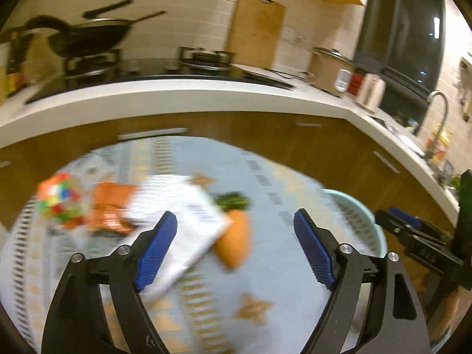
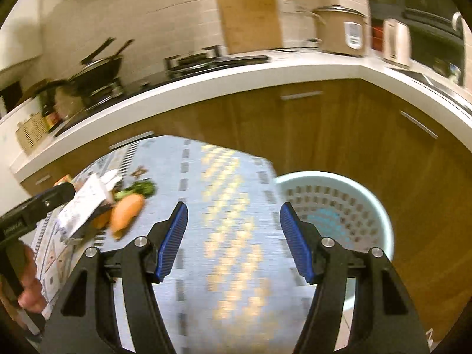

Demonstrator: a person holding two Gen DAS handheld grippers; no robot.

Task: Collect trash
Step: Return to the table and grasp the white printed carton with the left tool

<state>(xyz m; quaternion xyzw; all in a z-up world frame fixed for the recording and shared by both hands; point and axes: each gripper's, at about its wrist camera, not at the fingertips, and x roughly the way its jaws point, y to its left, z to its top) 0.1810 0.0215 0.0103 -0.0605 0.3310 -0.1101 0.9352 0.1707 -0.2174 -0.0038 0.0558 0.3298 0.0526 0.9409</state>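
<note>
My left gripper [image 1: 236, 236] hangs open over a patterned rug. A white package [image 1: 188, 221] lies tilted just behind its left pad [image 1: 156, 250]; the right pad is well clear of it. A stuffed carrot [image 1: 234, 242] with green leaves lies beside the package. Further left are an orange packet [image 1: 112, 206] and a colourful cube [image 1: 59, 203]. My right gripper [image 2: 233, 236] is open with nothing between its fingers, above the rug. A pale green perforated basket [image 2: 380, 206] stands just to its right. The package [image 2: 85, 203] and carrot [image 2: 126, 212] lie at its left.
Wooden cabinets [image 2: 324, 124] under a white counter [image 2: 236, 76] curve around the rug [image 2: 230, 236]. A wok [image 1: 94, 35], cutting board [image 1: 256, 26] and rice cooker [image 2: 339, 32] are on the counter. A person's hand [image 2: 29, 289] holds the left tool.
</note>
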